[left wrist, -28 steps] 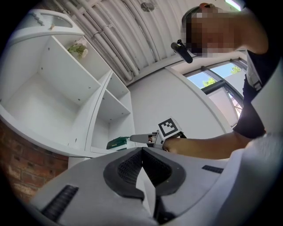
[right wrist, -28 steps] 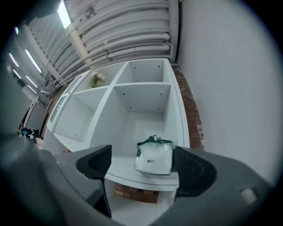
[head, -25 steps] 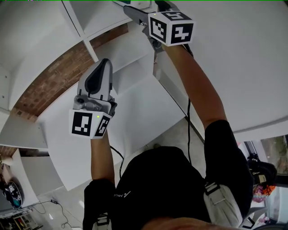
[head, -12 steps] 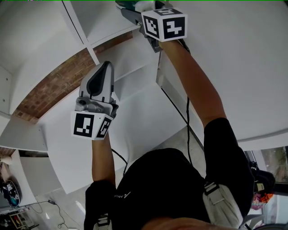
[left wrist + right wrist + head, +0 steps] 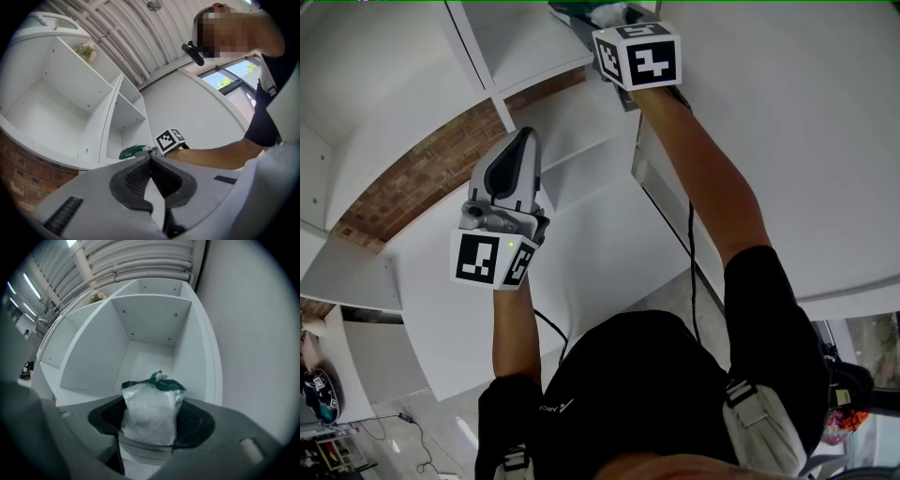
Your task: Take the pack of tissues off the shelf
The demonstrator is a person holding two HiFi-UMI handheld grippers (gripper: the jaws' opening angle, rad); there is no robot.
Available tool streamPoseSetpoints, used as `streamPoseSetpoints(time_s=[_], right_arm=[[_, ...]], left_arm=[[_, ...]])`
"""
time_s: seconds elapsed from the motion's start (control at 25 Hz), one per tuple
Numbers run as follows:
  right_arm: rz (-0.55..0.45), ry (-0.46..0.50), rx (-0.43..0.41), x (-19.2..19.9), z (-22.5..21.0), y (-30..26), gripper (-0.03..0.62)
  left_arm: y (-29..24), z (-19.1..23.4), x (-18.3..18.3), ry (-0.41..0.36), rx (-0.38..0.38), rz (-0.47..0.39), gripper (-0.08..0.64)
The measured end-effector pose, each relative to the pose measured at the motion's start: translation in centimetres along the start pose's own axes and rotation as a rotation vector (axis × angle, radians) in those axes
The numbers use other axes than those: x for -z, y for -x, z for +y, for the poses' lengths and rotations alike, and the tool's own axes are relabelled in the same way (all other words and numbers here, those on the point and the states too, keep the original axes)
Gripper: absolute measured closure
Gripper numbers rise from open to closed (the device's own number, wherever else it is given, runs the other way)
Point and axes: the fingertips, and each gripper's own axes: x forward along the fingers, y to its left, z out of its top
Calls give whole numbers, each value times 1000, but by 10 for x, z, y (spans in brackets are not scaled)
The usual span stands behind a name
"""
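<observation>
The pack of tissues [image 5: 151, 414] is a clear plastic pack with a green top, and it lies in a cubby of the white shelf [image 5: 151, 323]. My right gripper [image 5: 151, 405] reaches into that cubby. Its jaws are closing, the pack sits between them, and both pads touch the pack's sides. In the head view the green pack [image 5: 579, 13] shows at the top edge, just ahead of the right gripper [image 5: 592, 19]. My left gripper [image 5: 518, 142] is shut and holds nothing, hanging lower and to the left in front of the shelf. From the left gripper view [image 5: 150, 160] the pack [image 5: 133, 151] is visible.
A brick wall [image 5: 422, 178] shows behind the lower cubbies. A black cable [image 5: 692, 272] hangs along the right arm. A small pale plant-like thing [image 5: 86, 50] sits in a higher cubby. White wall [image 5: 806, 141] runs along the right of the shelf.
My right gripper has pushed further into the cubby, toward the top of the head view, up to the green pack. The left gripper has barely moved.
</observation>
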Motion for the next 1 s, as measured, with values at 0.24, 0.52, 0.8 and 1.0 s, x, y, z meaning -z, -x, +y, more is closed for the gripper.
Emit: streamPoseSetpoints(time_s=[0.24,0.52,0.8,1.0], right_arm=[[-86,-12,-13,-10,0,19,316],[-224,-47,-59,-31,9,81,319],[-342,-46,-105,-30,34,172,319],[-384,-44,-105,-11,54,227,321]], left_arm=[[-1,-6,-10,-13,3,-8,561],[-2,-22,-21,-19,16,-20,561],[6,-42,-32,-21,20,-46,561],[16,-53,-33,-14,9,-49,561]])
